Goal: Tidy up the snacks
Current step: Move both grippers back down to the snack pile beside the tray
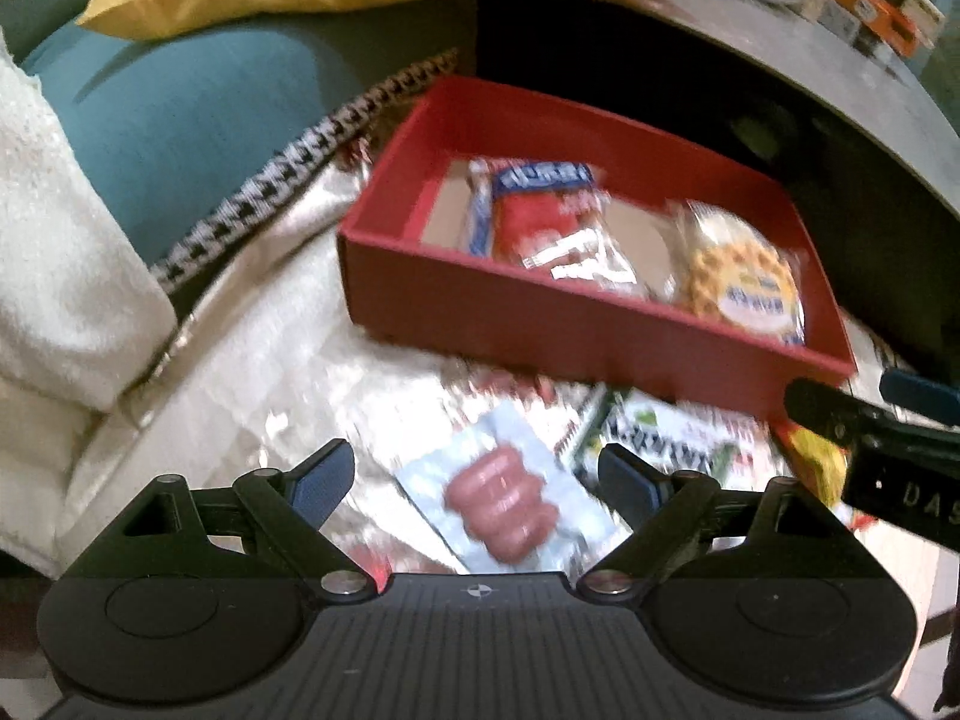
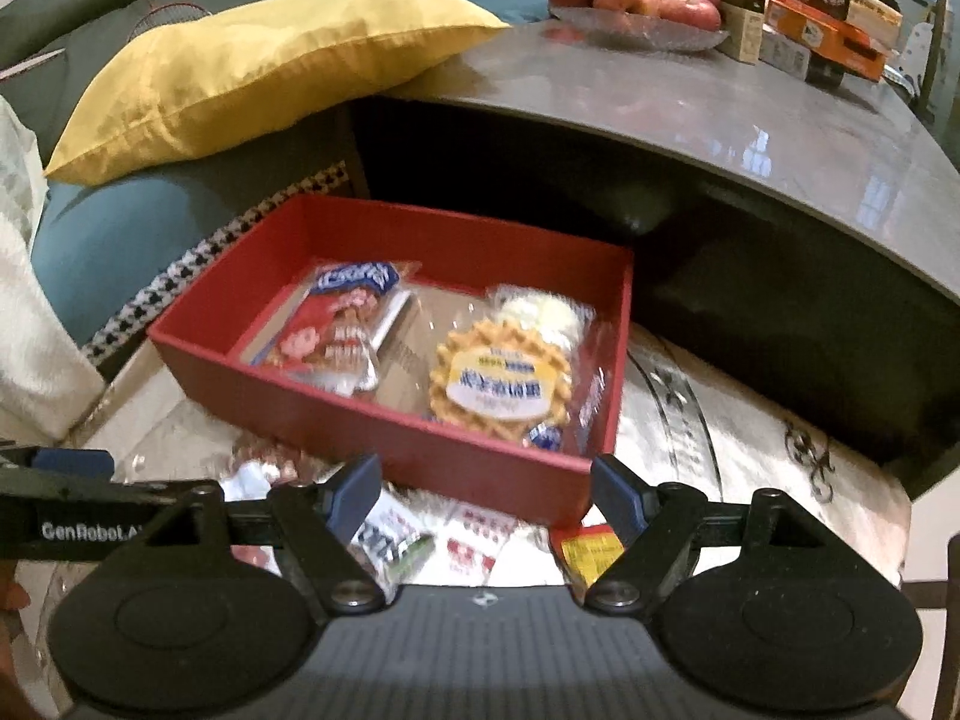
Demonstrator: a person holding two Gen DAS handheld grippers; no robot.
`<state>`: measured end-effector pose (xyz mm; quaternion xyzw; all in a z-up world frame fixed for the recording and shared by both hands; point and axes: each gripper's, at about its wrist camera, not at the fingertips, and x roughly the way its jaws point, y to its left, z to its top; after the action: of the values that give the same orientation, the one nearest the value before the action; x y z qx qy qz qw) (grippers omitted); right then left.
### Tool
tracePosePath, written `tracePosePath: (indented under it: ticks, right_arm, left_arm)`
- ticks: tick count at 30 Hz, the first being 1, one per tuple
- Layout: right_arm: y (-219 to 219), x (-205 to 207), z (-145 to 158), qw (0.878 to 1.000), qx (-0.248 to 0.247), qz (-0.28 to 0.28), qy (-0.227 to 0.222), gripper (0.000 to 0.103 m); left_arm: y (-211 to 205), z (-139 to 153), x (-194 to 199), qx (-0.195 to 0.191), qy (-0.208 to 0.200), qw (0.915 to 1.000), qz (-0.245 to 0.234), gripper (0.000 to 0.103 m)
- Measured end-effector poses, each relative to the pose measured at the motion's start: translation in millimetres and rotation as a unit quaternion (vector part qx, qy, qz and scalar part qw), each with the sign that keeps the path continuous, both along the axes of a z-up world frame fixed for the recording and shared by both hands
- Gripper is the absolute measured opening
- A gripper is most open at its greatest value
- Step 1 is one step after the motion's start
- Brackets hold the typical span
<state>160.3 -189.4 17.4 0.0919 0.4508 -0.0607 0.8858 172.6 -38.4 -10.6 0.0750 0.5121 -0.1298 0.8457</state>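
Observation:
A red box sits on a pale cloth and holds a red and blue snack packet and a waffle packet. My left gripper is open just above a sausage packet lying in front of the box. A green and white packet lies to its right. My right gripper is open and empty over loose packets at the box's near wall. It shows at the right edge of the left wrist view.
A grey table stands behind the box, with a bowl of apples and cartons. A yellow cushion and a teal sofa seat lie at the left. A white towel is at the far left.

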Motion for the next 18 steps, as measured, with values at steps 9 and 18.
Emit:
tracePosePath:
  ticks: [9, 18]
  right_arm:
    - [-1.0, -28.7, 3.2, 1.0, 0.018, -0.011, 0.001, 0.072]
    - [0.6, -48.4, 5.2, 0.999, 0.033, -0.018, 0.002, 0.072]
  left_arm:
    - [-10.5, -16.5, -35.7, 0.009, 0.021, 0.9991, -0.035, 0.092]
    - [-22.5, -32.9, -54.7, 0.016, 0.047, 0.9962, -0.072, 0.092]
